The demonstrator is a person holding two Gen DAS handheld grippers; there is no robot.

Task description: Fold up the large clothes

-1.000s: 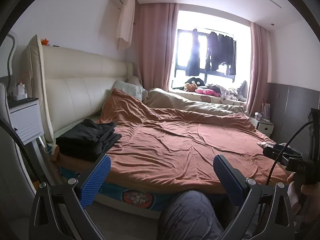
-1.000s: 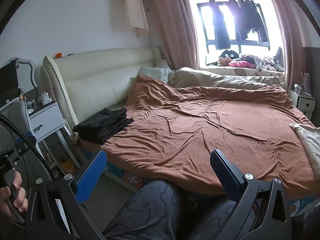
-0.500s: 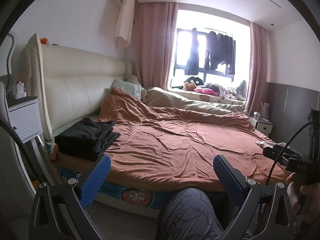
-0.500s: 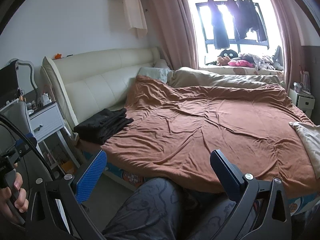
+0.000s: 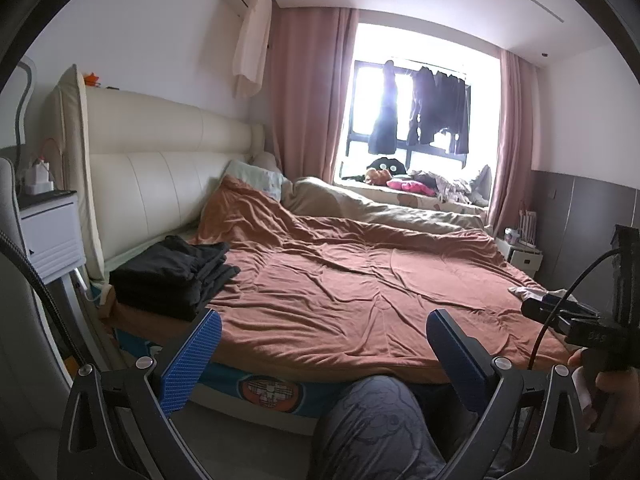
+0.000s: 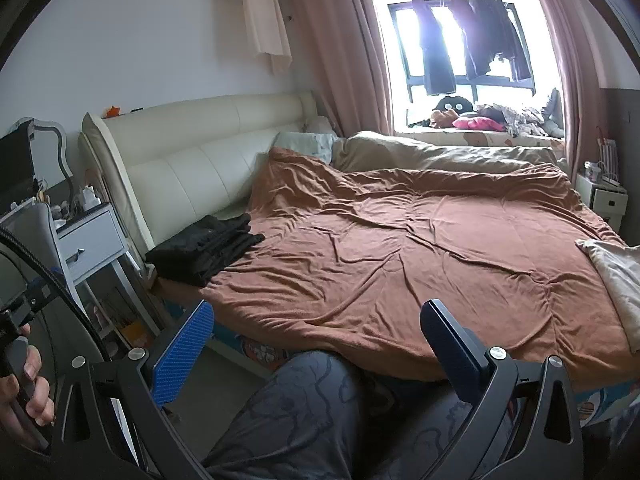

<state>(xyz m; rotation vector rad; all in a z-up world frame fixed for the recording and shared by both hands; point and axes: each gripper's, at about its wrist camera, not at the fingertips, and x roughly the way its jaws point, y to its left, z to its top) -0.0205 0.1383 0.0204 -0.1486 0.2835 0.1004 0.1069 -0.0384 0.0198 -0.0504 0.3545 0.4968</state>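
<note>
A stack of folded black clothes (image 5: 172, 276) lies on the near left corner of the bed; it also shows in the right wrist view (image 6: 204, 244). A pale garment (image 6: 616, 280) lies on the bed's right edge, a bit of it seen in the left wrist view (image 5: 528, 292). My left gripper (image 5: 320, 356) is open and empty, held before the bed's near edge. My right gripper (image 6: 316, 348) is open and empty too, over my knee (image 6: 304, 404).
A rust-brown blanket (image 5: 360, 280) covers the bed, with a beige duvet (image 5: 380, 208) and pillows behind. A white nightstand (image 5: 48, 232) stands left of the cream headboard (image 5: 160, 176). Another nightstand (image 6: 604, 196) is at the far right. Dark clothes (image 5: 432, 108) hang in the window.
Both views have shifted slightly, the left wrist view tilting a little. Both grippers remain open and nothing on the bed has moved.
</note>
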